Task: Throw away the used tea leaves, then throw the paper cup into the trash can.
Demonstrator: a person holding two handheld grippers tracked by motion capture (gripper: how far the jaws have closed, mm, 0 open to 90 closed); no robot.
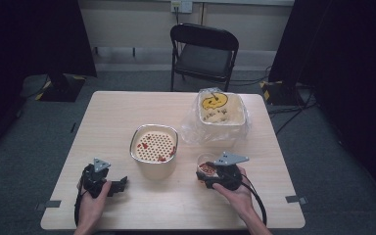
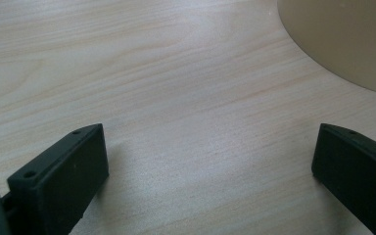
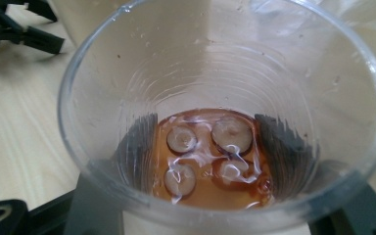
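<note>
Right gripper view looks straight down into a clear plastic cup (image 3: 223, 127) with amber liquid and a few round dark fruit pieces (image 3: 210, 156) at its bottom; the right claw (image 1: 214, 172) is clamped on the cup's lower wall, one black jaw pressed to each side. The step in hand looks like carrying the cup to be emptied. Ahead and to the left of that claw stands a cream tub with a perforated strainer insert (image 1: 154, 146), so the next move likely calls for a level carry, then a slow tilt. The left claw (image 1: 120, 183) rests wide apart on the pale wooden table (image 2: 176, 98), holding nothing.
</note>
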